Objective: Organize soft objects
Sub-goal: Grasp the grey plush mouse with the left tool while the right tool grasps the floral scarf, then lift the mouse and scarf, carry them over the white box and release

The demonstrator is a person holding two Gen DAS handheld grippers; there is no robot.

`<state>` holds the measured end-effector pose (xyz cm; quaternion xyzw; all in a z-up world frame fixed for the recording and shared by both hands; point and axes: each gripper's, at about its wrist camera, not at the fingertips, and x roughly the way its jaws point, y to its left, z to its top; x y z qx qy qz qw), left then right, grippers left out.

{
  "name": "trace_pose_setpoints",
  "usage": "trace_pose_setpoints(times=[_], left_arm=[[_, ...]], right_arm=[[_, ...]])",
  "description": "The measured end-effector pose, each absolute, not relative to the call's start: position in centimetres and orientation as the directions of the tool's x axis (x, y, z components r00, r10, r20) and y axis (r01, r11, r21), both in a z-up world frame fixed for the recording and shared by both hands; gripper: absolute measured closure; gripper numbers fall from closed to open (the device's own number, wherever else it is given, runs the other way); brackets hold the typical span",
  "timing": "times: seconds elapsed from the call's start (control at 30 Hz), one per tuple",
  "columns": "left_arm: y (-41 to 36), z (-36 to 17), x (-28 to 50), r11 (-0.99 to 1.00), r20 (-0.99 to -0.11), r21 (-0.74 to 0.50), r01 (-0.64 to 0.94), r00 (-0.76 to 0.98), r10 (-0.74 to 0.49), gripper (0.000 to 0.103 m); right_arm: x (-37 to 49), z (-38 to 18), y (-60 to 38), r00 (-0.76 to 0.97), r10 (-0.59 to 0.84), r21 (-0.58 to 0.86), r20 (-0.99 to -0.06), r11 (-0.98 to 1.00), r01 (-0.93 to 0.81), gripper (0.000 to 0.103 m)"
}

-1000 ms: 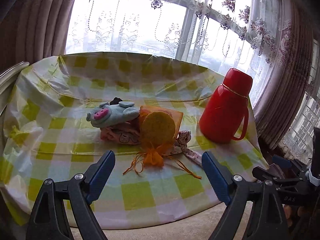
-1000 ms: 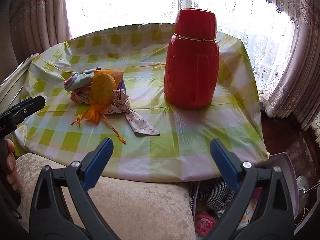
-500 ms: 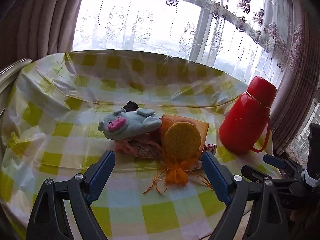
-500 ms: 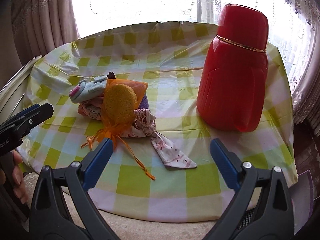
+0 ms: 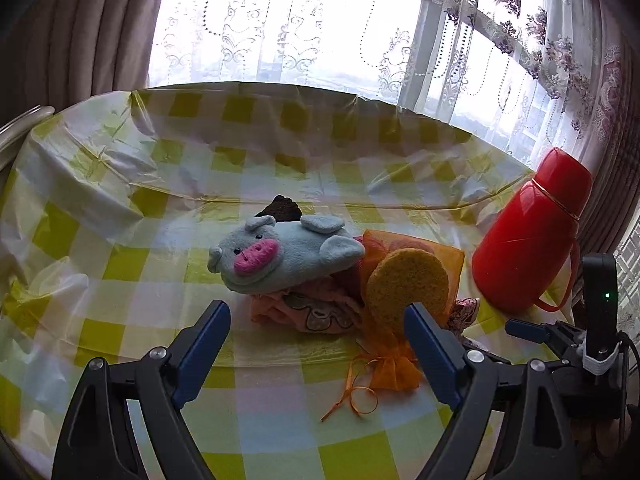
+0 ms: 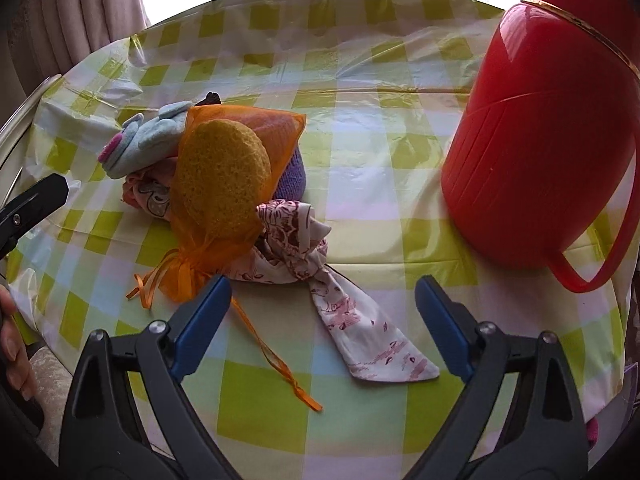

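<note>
A red flask [image 5: 528, 240] stands upright on the checked tablecloth [image 5: 120, 240], handle toward the camera. Behind, lace curtains [image 5: 280, 32] hang at the bright window, and what may be a metal rail [image 5: 24, 120] edges the left.

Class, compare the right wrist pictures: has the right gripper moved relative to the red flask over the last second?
Yes. The right gripper has closed in on the table: the red flask now looms larger at the frame's right edge, and the patterned cloth lies between its closing, empty jaws.
</note>
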<state>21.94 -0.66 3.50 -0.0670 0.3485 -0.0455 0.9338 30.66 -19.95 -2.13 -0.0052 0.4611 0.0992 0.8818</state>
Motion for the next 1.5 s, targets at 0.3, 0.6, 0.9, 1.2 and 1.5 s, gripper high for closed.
trace_pose_setpoints(times=[0.3, 0.6, 0.9, 1.2, 1.5], left_arm=[[-0.6, 1.6, 26.0, 0.998, -0.693, -0.032, 0.052, 0.719, -0.060, 0.014], [-1.2, -0.5, 30.1, 0.970, -0.712, 0.215, 0.109, 0.697, 0.080, 0.012], [-0.7, -0.4, 31.4, 0.980, -0.717, 0.142, 0.139, 0.697, 0.005, 0.050], [0.3, 0.7, 29.9, 0.992, -0.705, 0.057, 0.112, 0.708, -0.039, 0.067], [1.5, 2.4, 27.4, 0.999, -0.665, 0.011, 0.040, 0.746, -0.023, 0.073]], right_arm=[[33.1, -4.2, -19.2, 0.503, 0.175, 0.080, -0.846, 0.976, -0.205, 0.016], [34.7, -4.8, -18.4, 0.521, 0.151, 0.034, -0.840, 0.973, -0.227, 0.016], [34.7, -4.4, -17.8, 0.553, 0.175, 0.029, -0.815, 0.965, -0.262, 0.061], [33.8, -3.9, -18.8, 0.544, 0.211, 0.083, -0.812, 0.965, -0.251, 0.071], [32.0, -2.4, -20.3, 0.570, 0.202, 0.097, -0.797, 0.973, -0.209, 0.072]])
